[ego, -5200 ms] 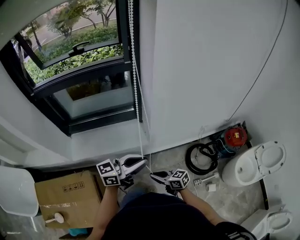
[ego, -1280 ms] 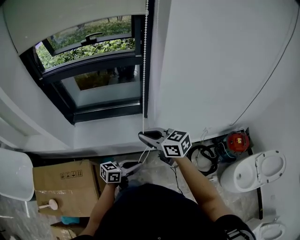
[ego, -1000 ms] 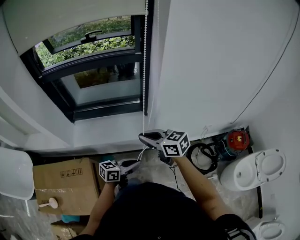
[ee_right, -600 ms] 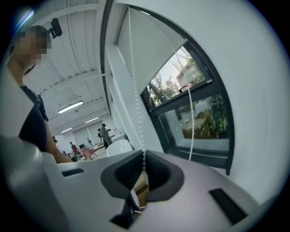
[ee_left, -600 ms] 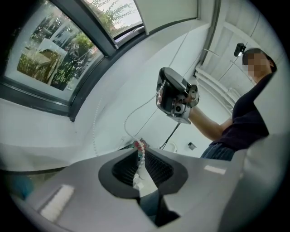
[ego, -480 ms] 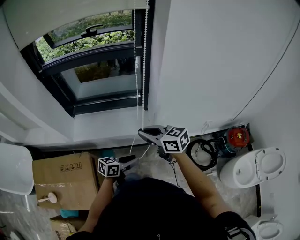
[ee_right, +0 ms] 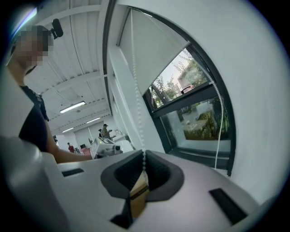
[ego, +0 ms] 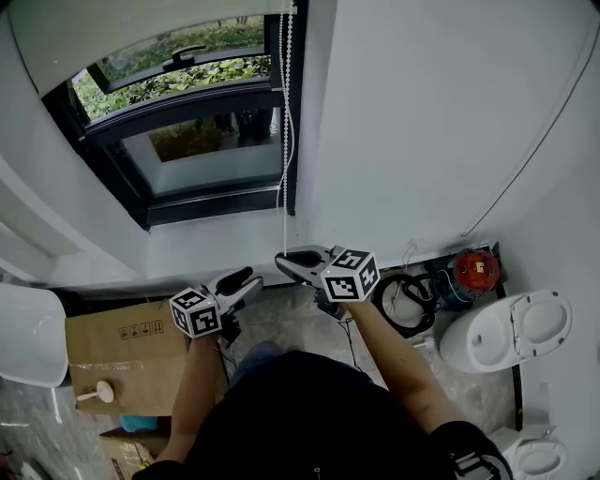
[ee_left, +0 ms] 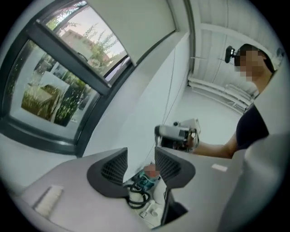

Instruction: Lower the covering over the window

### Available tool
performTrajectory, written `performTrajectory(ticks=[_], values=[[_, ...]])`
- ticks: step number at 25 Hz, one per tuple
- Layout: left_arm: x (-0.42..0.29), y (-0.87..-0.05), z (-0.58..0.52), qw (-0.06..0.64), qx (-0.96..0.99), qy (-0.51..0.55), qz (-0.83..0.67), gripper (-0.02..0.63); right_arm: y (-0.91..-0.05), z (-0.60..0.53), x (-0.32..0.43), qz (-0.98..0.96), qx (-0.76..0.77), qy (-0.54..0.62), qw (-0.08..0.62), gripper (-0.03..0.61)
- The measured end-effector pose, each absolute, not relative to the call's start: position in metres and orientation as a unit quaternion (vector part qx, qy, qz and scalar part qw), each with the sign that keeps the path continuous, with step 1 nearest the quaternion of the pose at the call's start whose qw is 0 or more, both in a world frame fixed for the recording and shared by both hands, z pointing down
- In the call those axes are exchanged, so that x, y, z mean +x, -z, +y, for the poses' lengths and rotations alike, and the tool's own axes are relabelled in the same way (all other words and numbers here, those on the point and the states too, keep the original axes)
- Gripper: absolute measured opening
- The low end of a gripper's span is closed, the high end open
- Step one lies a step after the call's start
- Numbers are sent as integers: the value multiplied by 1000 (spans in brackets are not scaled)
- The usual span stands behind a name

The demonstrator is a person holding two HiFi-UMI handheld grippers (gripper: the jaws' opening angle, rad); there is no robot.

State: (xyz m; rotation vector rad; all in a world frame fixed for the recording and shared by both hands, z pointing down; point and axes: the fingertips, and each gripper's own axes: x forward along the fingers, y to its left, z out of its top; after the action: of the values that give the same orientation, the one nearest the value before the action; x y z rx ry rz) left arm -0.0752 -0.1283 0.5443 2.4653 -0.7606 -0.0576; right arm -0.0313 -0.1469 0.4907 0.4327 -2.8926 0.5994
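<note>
Release was the change. The left gripper (ego: 246, 277) had just been opening its jaws, and they stood apart with nothing between them; in the left gripper view only the floor (ego: 292, 328) far beyond showed through the gap. Half a second earlier that gripper sat lower, below and behind the right one. Now it had come up almost level with the right gripper (ego: 281, 262), just to its left.

The right gripper had not shifted. Its jaws were closed on the white beaded pull chain (ego: 285, 112), which ran straight up from between them alongside the dark-framed window (ego: 187, 105). A second strand hung apart from those jaws, nearer the glass. The pale roller blind (ego: 141, 28) hung well above both pairs of jaws. Its hem covered only the top of the window, and most of the glass was still bare.

Judged from this, a hand-over-hand pull was in mid-cycle. The right jaws kept the chain from slipping while the left was free to take a fresh grip higher up the strand. The covering was only partly down, so several more pulls seemed likely.
</note>
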Motion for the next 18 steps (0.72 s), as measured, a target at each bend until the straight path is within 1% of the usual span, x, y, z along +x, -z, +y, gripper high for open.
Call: performTrajectory(ticks=[3,6,12,18], values=[[-67,-485,-135,229,937,64,-255,172,-490,-144,-29,-966,148,-199,76,18],[-53,-434,-135,198,950,90,-223,172,-490,-141,-26,-966,152,-197,74,18],[-13,-368,-135,135,977,87,-140,172,-487,-132,-20,-966,158,-193,72,18],[4,-317,-160,111,980,101,-128,171,-485,-127,-14,-966,162,-189,72,18]])
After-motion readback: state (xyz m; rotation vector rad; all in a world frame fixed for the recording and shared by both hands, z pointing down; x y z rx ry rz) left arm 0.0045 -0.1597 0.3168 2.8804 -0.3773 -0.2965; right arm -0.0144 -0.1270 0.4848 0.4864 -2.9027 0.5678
